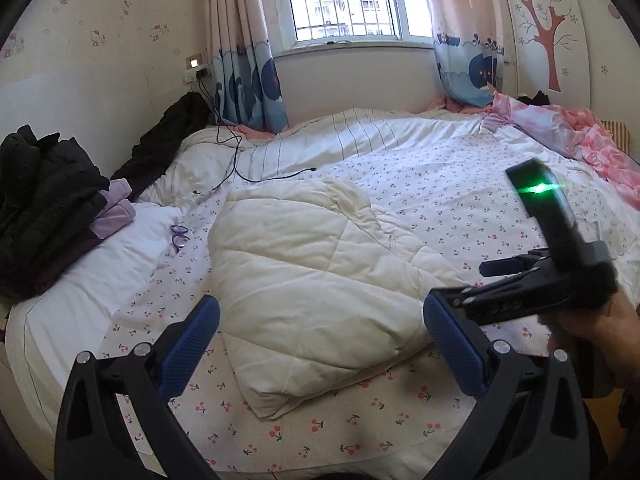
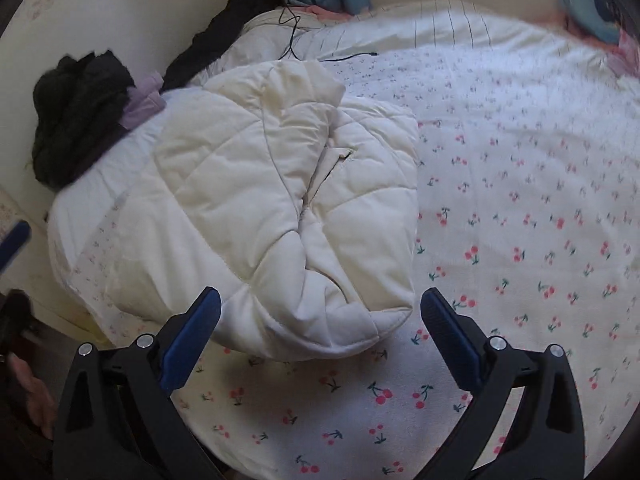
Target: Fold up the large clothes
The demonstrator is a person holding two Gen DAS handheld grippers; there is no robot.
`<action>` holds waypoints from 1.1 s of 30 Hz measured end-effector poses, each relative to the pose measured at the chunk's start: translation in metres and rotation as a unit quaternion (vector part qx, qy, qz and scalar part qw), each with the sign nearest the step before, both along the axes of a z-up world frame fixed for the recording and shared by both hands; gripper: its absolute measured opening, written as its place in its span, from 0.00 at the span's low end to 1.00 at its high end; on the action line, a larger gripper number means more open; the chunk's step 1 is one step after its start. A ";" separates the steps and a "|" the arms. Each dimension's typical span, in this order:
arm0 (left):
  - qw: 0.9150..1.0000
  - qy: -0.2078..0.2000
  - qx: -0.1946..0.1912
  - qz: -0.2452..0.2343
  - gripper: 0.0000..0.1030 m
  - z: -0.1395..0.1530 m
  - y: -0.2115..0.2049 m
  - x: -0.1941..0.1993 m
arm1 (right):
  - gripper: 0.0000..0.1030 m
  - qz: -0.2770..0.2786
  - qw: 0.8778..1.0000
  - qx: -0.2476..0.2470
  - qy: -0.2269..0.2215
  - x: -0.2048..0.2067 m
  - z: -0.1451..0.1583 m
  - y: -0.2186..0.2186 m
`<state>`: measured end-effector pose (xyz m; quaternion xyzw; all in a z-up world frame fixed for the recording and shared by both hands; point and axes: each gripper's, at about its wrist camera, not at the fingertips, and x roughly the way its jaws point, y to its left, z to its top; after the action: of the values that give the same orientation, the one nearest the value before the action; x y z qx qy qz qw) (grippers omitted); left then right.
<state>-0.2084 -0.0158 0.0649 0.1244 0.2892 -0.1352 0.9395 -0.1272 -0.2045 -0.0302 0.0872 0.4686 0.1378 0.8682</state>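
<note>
Left wrist view: the left gripper (image 1: 320, 332) is at the bottom of the frame, its blue fingers (image 1: 192, 344) spread wide and holding nothing. A cream puffy coat (image 1: 316, 272) lies folded on the bed (image 1: 440, 184) in the middle of the frame. The right gripper (image 1: 492, 280) shows at the right edge; I cannot tell here if it is spread. Dark clothes (image 1: 44, 196) sit at the left.

Right wrist view: the right gripper (image 2: 320, 332) is spread wide and empty at the bottom. The coat (image 2: 280, 200) fills the middle, just past the fingers (image 2: 452, 340), on the cherry sheet (image 2: 520, 240).
</note>
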 end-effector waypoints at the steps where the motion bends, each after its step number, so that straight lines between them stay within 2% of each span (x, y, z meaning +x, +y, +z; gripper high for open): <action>1: 1.000 0.000 -0.001 0.000 0.95 0.000 0.000 0.000 | 0.94 0.006 1.000 -0.011 0.013 0.002 -0.007 0.005; 3: 1.000 -0.002 -0.003 -0.001 0.95 0.001 -0.001 -0.005 | 0.94 0.013 0.999 -0.014 0.047 0.010 -0.031 0.014; 5: 1.000 -0.004 -0.005 0.000 0.95 0.002 0.000 -0.008 | 0.94 0.011 0.998 0.003 0.066 0.018 -0.046 0.011; 8: 1.000 -0.007 -0.007 0.002 0.95 0.003 0.003 -0.010 | 0.94 0.010 0.997 0.010 0.070 0.019 -0.048 0.007; 13: 1.000 -0.014 -0.008 0.000 0.95 0.005 0.006 -0.016 | 0.94 0.001 0.998 0.005 0.057 -0.002 -0.024 0.006; 19: 1.000 -0.016 -0.020 -0.004 0.95 0.011 0.011 -0.024 | 0.94 -0.005 1.000 0.024 -0.014 -0.047 0.007 0.005; 24: 1.000 -0.010 -0.019 -0.001 0.95 0.010 0.013 -0.030 | 0.94 -0.034 0.997 0.000 -0.066 -0.079 0.040 0.010; 29: 1.000 0.005 -0.018 0.002 0.95 0.005 0.016 -0.032 | 0.94 -0.039 0.995 -0.046 -0.082 -0.091 0.059 0.024; 33: 0.999 0.039 -0.025 0.012 0.95 -0.005 0.022 -0.026 | 0.94 -0.039 0.996 -0.058 -0.057 -0.085 0.059 0.035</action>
<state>-0.2348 0.0065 0.0601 0.0919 0.3238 -0.1357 0.9318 -0.2126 -0.1699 0.0286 0.0469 0.4216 0.0807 0.9020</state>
